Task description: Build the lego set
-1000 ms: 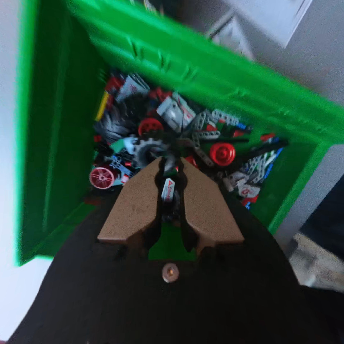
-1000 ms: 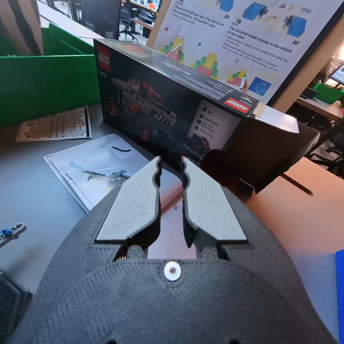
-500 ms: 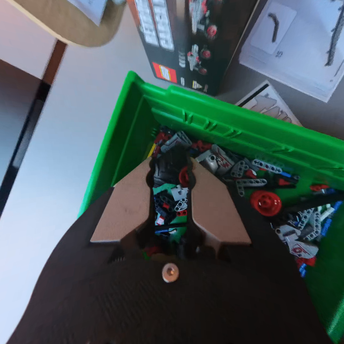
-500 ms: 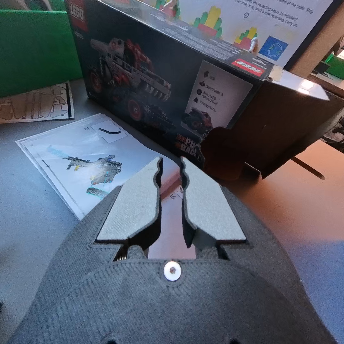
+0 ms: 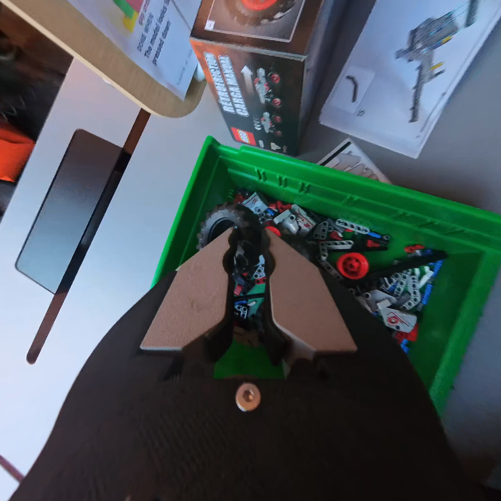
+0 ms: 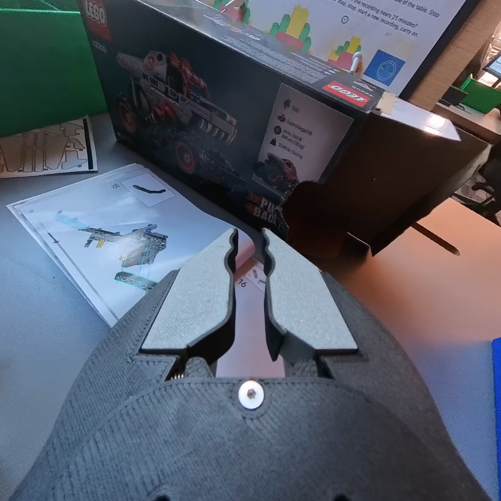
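A green bin (image 5: 352, 187) holds several loose Lego pieces: a black toothed tyre (image 5: 214, 225), a red wheel hub (image 5: 352, 267), grey beams and printed panels. My left gripper (image 5: 250, 233) hovers above the bin's left half, jaws slightly apart with nothing between them; only the pile shows through the gap. My right gripper (image 6: 249, 233) is open and empty, low over the open instruction booklet (image 6: 108, 225) in front of the dark Lego box (image 6: 203, 108). The box (image 5: 260, 89) and booklet (image 5: 393, 81) also show in the left wrist view.
A sticker sheet (image 6: 46, 151) lies between the bin's green wall (image 6: 40, 67) and the booklet. A printed poster board (image 6: 379, 27) stands behind the box. A blue mat edge (image 6: 497, 379) is at the far right. The grey table has a slot (image 5: 81, 244) left of the bin. About 35 cm separates my left fingertips from my right.
The left gripper has risen and drawn back from the pile, so the bin looks smaller and the box and booklet come into view. The right gripper has moved nearer the booklet and box.
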`<move>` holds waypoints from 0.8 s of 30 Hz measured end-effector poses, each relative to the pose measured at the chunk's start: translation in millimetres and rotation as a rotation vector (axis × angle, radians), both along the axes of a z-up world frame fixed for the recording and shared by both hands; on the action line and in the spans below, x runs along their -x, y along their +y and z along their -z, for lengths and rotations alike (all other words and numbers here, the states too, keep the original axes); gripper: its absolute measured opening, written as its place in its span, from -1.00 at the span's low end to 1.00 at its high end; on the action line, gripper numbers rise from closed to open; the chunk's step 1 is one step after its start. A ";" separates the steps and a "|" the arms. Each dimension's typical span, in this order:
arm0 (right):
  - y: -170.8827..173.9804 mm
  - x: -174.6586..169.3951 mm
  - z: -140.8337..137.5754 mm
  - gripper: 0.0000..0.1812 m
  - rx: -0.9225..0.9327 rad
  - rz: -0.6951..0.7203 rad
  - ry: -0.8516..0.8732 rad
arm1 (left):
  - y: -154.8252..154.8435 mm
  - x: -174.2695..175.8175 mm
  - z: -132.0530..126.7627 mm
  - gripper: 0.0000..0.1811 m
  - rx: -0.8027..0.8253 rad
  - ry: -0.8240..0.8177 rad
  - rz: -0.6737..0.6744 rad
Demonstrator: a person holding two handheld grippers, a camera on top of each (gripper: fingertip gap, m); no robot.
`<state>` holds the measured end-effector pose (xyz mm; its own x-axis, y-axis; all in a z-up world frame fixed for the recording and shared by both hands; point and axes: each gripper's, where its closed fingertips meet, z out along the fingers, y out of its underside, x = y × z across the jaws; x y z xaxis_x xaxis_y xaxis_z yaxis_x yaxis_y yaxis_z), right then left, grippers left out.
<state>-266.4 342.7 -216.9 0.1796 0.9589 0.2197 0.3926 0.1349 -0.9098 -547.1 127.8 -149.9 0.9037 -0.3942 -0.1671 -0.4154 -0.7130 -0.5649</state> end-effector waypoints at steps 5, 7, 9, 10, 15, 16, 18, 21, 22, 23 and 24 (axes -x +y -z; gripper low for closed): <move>-1.8 0.9 0.1 -0.87 -0.005 -0.005 -0.002 | 2.6 -7.9 -5.7 -0.86 -0.040 -0.002 0.016; -1.9 1.0 0.2 -0.87 -0.006 -0.004 -0.002 | 4.2 -13.7 5.2 -0.86 -0.009 0.004 0.039; -2.0 0.8 0.4 -0.87 -0.007 -0.004 -0.003 | 10.0 -9.7 18.1 -0.97 0.015 0.041 0.019; -1.9 0.8 0.3 -0.87 -0.007 -0.005 -0.002 | 15.7 -6.9 22.0 -1.00 0.005 0.053 0.004; -2.6 1.1 1.0 -0.87 -0.002 -0.011 -0.004 | 17.4 -8.5 36.0 -1.00 0.064 0.003 0.016; -3.1 1.4 1.3 -0.86 -0.001 -0.014 -0.005 | 15.5 -6.3 35.2 -0.97 0.065 0.008 0.016; -4.3 2.4 1.6 -0.87 0.000 -0.021 -0.007 | 5.3 -9.7 37.5 -0.68 0.109 -0.031 0.038; -6.6 4.1 3.8 -0.86 0.002 -0.032 -0.015 | -4.4 -4.6 52.5 -0.61 0.189 -0.019 0.038; -7.3 4.7 4.4 -0.86 0.002 -0.036 -0.018 | -8.1 -6.5 60.3 -0.62 0.229 -0.025 0.052; -8.0 5.1 5.1 -0.86 0.001 -0.039 -0.021 | -14.2 -11.8 69.7 -0.62 0.287 -0.044 0.079; -8.5 5.4 5.5 -0.86 0.001 -0.041 -0.023 | -21.8 -16.2 80.2 -0.63 0.354 -0.053 0.107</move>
<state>-271.7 334.2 -222.4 0.1350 0.9656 0.2223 0.4072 0.1504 -0.9009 -530.8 105.9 -230.2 0.8582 -0.5115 0.0427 -0.4745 -0.8224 -0.3139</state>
